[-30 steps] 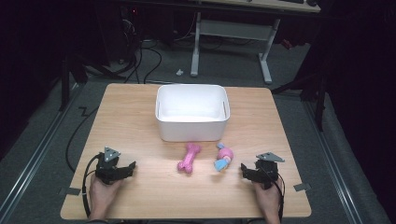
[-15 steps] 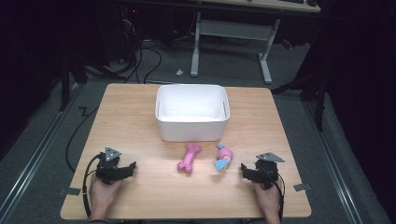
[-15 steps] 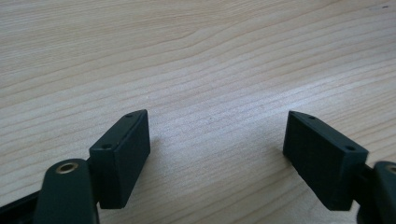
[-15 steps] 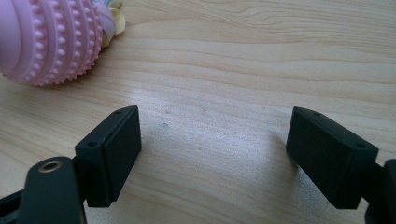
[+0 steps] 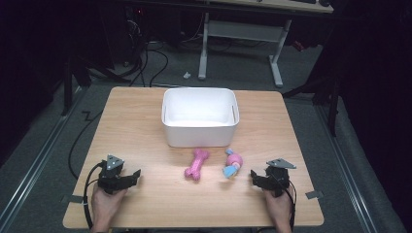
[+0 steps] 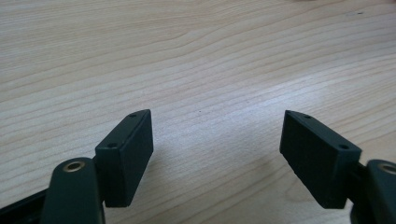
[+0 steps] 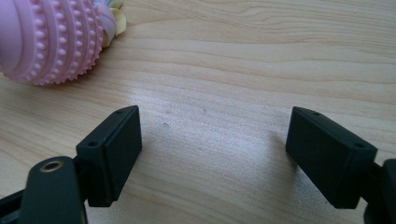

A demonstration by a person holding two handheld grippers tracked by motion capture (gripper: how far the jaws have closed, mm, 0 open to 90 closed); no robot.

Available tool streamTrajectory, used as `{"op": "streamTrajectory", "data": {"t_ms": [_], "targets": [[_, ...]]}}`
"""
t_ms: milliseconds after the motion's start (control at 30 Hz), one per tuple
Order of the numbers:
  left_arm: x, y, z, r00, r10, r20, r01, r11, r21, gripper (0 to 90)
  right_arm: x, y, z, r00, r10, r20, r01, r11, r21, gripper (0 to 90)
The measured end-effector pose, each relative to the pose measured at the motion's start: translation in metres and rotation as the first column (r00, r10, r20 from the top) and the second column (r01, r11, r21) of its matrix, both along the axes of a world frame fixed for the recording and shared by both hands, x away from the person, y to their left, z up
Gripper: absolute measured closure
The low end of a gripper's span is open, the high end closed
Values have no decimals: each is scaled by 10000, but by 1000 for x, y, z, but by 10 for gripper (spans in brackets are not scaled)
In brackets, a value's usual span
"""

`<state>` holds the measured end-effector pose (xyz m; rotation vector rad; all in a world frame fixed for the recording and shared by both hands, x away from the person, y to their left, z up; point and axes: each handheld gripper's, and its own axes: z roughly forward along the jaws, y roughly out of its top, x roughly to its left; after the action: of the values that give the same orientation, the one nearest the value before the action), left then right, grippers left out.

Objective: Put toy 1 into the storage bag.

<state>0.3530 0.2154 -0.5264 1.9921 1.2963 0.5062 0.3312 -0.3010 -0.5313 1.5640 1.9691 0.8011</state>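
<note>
Fingers of the left gripper (image 5: 127, 177) have just been closing a little yet stand apart over bare surface (image 5: 145, 126); the right gripper (image 5: 258, 178) likewise, jaws parted with nothing between. Just beside the right gripper lies the pink-and-blue toy (image 5: 232, 164), near the pink bone toy (image 5: 196, 165), both in front of the white bin (image 5: 200, 132). A careless approach could nudge the knobbly, rounded toy so it rolls aside before the pads seat.
</note>
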Motion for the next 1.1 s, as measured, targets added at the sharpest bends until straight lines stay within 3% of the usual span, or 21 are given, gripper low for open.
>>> {"op": "streamTrajectory", "data": {"t_ms": [633, 1100], "targets": [[-4, -20, 20, 9977, -650, 209, 648, 9978, 107, 287, 0, 0, 0, 10000, 9, -1, -9, 10000, 4, 188], [-3, -40, 35, 9911, -1316, 221, 1311, 9911, 231, 300, 0, 0, 0, 10000, 35, 1, -35, 10000, -7, 188]]}}
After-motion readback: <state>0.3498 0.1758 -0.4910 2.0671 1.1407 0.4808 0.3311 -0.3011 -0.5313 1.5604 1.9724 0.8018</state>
